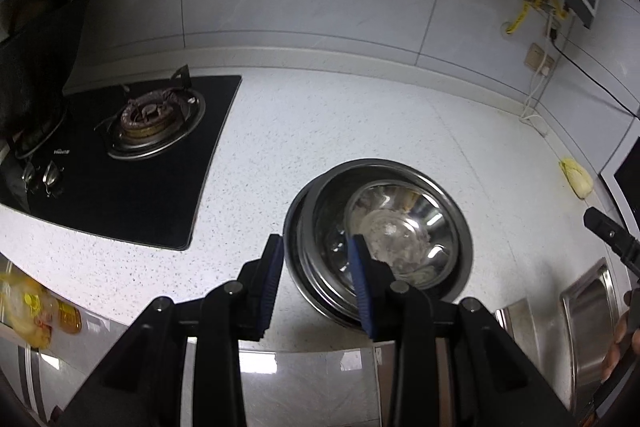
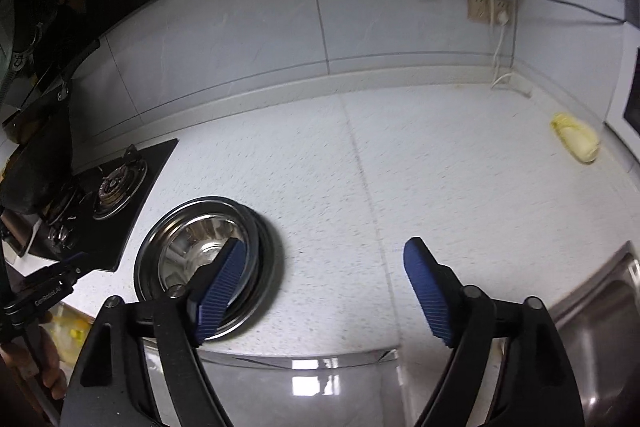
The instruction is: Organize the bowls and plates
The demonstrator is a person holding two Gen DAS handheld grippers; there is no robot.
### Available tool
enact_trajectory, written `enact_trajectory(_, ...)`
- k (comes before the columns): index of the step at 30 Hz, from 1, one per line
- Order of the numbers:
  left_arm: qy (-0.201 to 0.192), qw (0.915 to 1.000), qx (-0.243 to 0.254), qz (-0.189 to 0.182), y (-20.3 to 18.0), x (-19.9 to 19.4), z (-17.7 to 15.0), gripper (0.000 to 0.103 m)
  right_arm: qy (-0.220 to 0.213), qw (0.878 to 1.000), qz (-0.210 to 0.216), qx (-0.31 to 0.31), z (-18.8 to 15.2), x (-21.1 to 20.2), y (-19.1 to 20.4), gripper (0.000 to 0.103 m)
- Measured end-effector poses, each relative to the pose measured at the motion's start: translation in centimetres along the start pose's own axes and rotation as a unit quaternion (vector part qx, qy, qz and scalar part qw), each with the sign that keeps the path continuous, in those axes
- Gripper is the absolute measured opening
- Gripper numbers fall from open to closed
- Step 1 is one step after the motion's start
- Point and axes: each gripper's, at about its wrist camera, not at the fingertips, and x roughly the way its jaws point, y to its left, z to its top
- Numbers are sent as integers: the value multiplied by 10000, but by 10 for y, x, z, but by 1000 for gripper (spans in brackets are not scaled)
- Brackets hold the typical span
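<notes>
Bowls (image 1: pixel 380 239) sit nested in 1 steel stack on the desk (image 1: pixel 320 131), near its front edge, between the stove (image 1: pixel 132 155) and the sink (image 2: pixel 600 323). My right claw (image 2: pixel 324 291) is released wide, empty. My left claw (image 1: pixel 316 283) is partly parted, nothing between its pads. I judge the stack off-centre; a careless nudge could slide it over the edge.
</notes>
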Motion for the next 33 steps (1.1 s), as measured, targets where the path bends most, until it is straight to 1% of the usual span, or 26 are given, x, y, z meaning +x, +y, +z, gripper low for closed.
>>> enact_trajectory(3,-163,9999,40,7,-5,-13,-5,32,-62,9999,-44,-88,-2,-10,0,88)
enact_trajectory(8,-272,9996,90,30,-11,-29,-7,32,-126,9997,-87,-177,-6,-26,-6,91)
enact_trajectory(14,-348,9993,137,94,-12,-44,-9,32,-90,9999,-57,-67,-10,-35,-17,93)
enact_trajectory(16,-381,9991,143,110,-11,-48,-8,32,-100,9999,-40,-17,-11,-38,-20,96)
enact_trajectory(21,-453,9988,166,61,-12,-57,-7,32,-188,9998,13,28,-12,-49,-23,101)
enact_trajectory(25,-493,9986,180,5,-16,-62,-7,32,-201,9998,73,-16,-14,-56,-22,101)
enact_trajectory(30,-543,9981,282,-23,-23,-68,-11,32,-251,9996,-32,-113,-15,-65,-26,101)
enact_trajectory(33,-597,9975,370,9,-27,-72,-14,32,-263,9996,-72,-68,-15,-69,-33,101)
